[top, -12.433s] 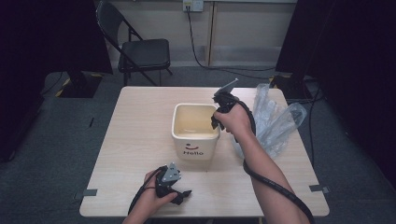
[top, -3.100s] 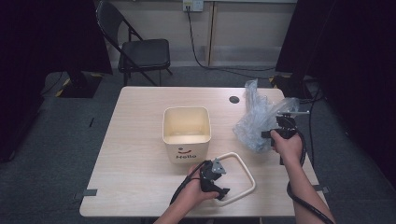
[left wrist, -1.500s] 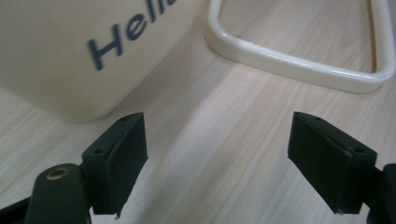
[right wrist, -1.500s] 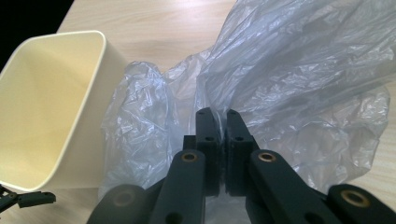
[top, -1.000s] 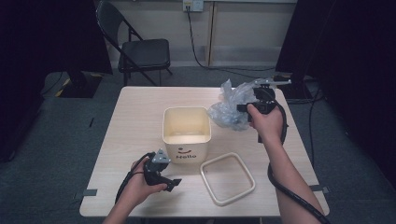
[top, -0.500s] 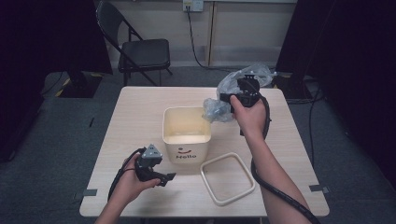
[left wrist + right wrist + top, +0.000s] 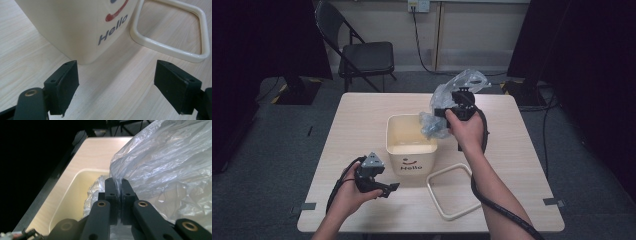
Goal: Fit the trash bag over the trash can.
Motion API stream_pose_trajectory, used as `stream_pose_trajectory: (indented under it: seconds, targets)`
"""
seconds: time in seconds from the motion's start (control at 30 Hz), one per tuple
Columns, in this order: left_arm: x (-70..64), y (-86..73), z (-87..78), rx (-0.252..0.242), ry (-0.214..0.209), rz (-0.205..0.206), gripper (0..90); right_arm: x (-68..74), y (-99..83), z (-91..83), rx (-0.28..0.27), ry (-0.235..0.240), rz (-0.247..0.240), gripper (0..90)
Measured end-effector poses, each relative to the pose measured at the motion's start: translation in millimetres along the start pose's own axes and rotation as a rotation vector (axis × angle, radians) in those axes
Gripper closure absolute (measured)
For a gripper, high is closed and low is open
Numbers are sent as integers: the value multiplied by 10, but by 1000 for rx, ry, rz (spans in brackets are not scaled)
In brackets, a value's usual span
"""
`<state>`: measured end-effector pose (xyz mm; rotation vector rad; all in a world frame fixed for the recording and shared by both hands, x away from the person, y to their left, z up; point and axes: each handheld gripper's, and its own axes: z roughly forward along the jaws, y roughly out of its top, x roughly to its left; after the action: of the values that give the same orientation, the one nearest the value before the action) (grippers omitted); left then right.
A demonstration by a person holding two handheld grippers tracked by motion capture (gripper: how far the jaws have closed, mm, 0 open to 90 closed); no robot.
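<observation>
While the right gripper (image 7: 452, 111) pinches the clear plastic bag (image 7: 452, 97) over the cream bin (image 7: 411, 145) mid-worktop, the left gripper (image 7: 382, 187) rests near the front edge, fingers spread.

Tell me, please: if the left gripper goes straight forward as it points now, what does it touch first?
Probably the cream bin. The left gripper, jaws open, points at its lower corner across bare table. The loose frame lies to the side; depth is hard to judge.
</observation>
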<state>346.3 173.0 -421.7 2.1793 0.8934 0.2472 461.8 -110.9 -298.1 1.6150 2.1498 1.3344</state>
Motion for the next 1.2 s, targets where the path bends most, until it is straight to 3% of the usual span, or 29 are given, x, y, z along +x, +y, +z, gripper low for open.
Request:
stream_pose_trajectory:
  seconds: [0.17, 0.37, 0.7, 0.83, 0.93, 0.97, 1.2]
  targets:
    - [16, 80, -106, -18, 13, 0, 194, 22, -173, 132, 44, 20, -5, 872]
    - [5, 304, -302, -41, 27, 10, 194, 50, -210, 181, 57, 31, -9, 868]
    - [-67, 673, -348, -52, 30, 46, 194, 49, -217, 221, 69, 35, -2, 865]
    - [-109, 938, -296, -66, 18, 50, 194, 35, -200, 226, 70, 34, 1, 865]
    - [-120, 1046, -246, -67, 15, 57, 194, 30, -194, 234, 72, 35, 2, 863]
    - [-132, 1166, -176, -70, 6, 59, 194, 26, -186, 243, 71, 37, 7, 863]
    - [-123, 1402, 5, -61, -9, 63, 194, 6, -155, 261, 83, 43, 8, 859]
